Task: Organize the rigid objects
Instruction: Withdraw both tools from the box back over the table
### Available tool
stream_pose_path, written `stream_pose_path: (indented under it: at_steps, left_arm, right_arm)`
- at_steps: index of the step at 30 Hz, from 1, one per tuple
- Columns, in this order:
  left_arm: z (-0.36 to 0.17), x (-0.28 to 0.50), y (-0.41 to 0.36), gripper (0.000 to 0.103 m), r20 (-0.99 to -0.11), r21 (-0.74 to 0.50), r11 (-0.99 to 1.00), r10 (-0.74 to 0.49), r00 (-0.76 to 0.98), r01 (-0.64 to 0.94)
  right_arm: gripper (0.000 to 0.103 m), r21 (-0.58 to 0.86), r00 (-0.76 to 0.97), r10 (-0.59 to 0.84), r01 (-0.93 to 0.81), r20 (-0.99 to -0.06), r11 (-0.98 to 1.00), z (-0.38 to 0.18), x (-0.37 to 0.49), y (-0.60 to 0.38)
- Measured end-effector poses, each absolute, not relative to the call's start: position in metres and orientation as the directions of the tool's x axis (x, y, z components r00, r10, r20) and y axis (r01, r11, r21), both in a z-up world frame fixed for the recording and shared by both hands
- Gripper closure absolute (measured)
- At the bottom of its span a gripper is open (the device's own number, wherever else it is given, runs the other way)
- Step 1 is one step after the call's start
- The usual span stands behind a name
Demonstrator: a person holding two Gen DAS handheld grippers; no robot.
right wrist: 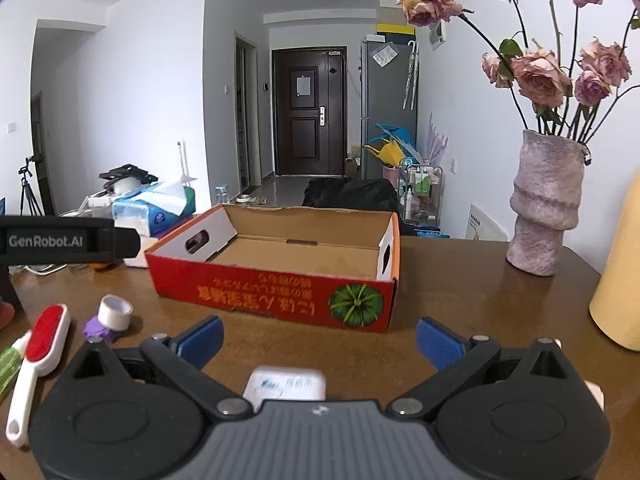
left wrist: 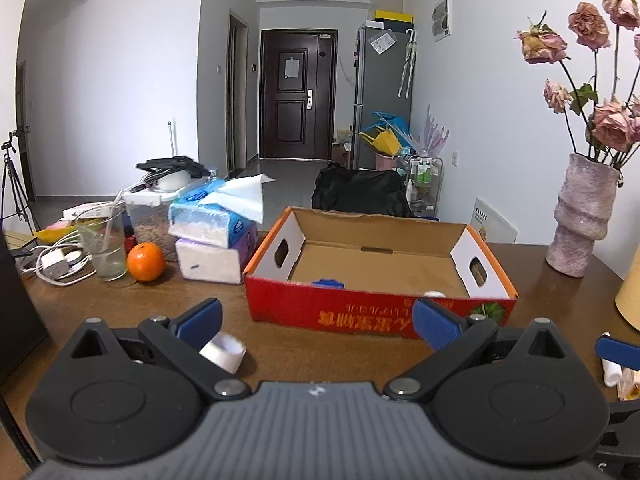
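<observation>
My left gripper [left wrist: 318, 322] hangs low over the wooden table [left wrist: 280, 344] with its blue pads spread wide and nothing between them. Ahead of it sits the open cardboard box [left wrist: 376, 276], red on its near wall with upside-down yellow lettering. Over that wall I can just make out a blue object [left wrist: 329, 283] and a small white one [left wrist: 434, 294] inside — both mostly hidden, so I cannot say what they are. A white tape roll [left wrist: 223, 350] lies on the table just beside the left pad, not gripped.

My right gripper [right wrist: 319, 339] is spread wide as well, holding nothing. A white rectangular item [right wrist: 285, 385] lies on the table close under its body (blurred, label unreadable). To its left I see the tape roll resting against a small purple object [right wrist: 100, 330], and further left a white-handled brush with a red pad [right wrist: 38, 360]. The pink vase [right wrist: 546, 204] of dried roses stands well to the right of the box.
</observation>
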State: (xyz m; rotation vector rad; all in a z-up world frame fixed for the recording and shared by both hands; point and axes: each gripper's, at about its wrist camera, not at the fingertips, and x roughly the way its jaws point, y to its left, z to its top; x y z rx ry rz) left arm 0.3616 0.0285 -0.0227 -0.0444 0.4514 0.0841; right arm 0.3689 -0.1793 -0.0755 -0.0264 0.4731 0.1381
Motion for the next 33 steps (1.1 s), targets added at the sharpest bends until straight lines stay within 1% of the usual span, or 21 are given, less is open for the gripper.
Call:
stream_pose_path:
  at_steps: [3, 9, 16, 33]
  left_arm:
    - [-0.026, 0.341, 0.032, 0.0, -0.445, -0.035, 0.996, 0.062, 0.894, -0.086]
    - [-0.03, 0.294, 0.038, 0.0, -0.441, -0.008, 0.997, 0.063, 0.895, -0.074]
    - [-0.035, 0.255, 0.046, 0.0, -0.458, 0.013, 0.997, 0.073, 0.886, -0.076]
    - [-0.046, 0.205, 0.082, 0.0, -0.484, -0.008, 0.993, 0.096, 0.87, -0.114]
  right_arm:
    - [0.0, 0.008, 0.88, 0.124, -0.136, -0.459, 0.991, -0.076, 0.35, -0.177]
    - [0.0, 0.008, 0.873, 0.118, -0.13, -0.474, 0.991, -0.08, 0.312, -0.174]
    - [0.0, 0.008, 0.86, 0.112, -0.124, -0.498, 0.992, -0.089, 0.277, -0.17]
    - [0.0, -0.012, 0.849, 0.094, -0.117, -0.52, 0.993, -0.093, 0.234, -0.157]
